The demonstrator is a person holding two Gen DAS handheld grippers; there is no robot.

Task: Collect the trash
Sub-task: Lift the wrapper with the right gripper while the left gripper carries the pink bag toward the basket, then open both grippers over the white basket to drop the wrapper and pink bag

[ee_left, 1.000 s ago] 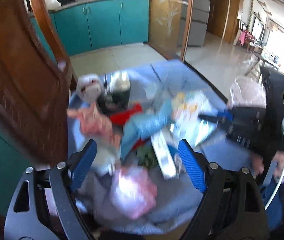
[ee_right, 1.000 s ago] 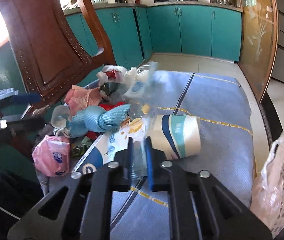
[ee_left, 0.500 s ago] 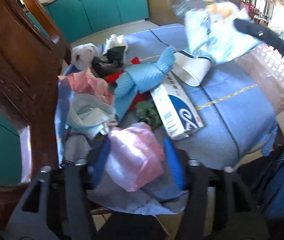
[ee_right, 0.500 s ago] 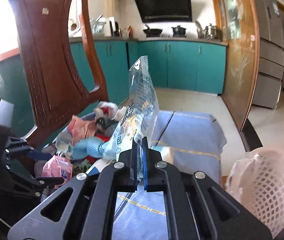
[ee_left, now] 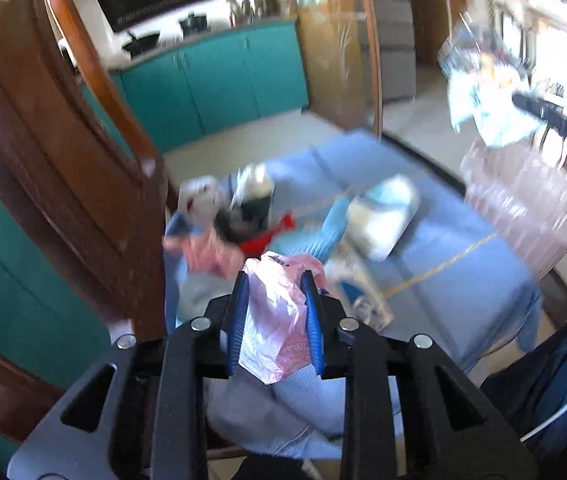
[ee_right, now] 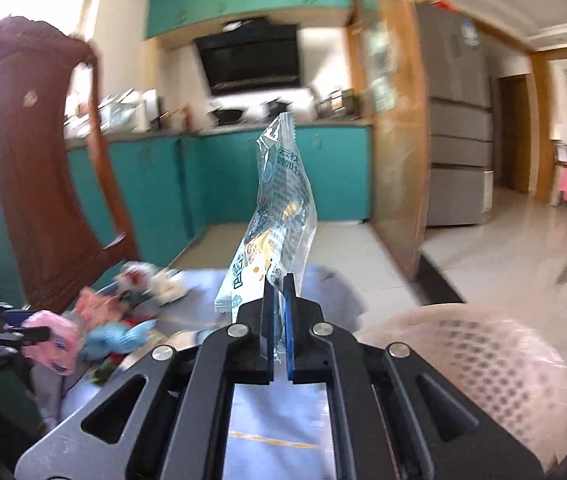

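Note:
My left gripper [ee_left: 275, 280] is shut on a pink plastic bag [ee_left: 279, 320] and holds it above the blue cloth [ee_left: 443, 240]. It also shows at the left of the right wrist view [ee_right: 49, 336]. My right gripper [ee_right: 279, 280] is shut on a clear printed snack wrapper [ee_right: 283, 208] that stands up from its fingers, raised to the left of the pink mesh waste basket [ee_right: 483, 356]. In the left wrist view the wrapper [ee_left: 479, 96] hangs above the basket [ee_left: 523, 208]. A pile of trash [ee_left: 243, 220] lies on the cloth.
A paper cup [ee_left: 383, 216], a blue wrapper [ee_left: 323, 232], pink crumpled paper [ee_left: 207, 252] and a red scrap [ee_left: 267, 236] lie in the pile. A carved wooden chair back [ee_left: 63, 160] stands on the left. Teal cabinets [ee_right: 223, 180] are behind.
My left gripper closed on the pink bag and lifted it off the cloth. My right gripper rose further with the wrapper, towards the basket.

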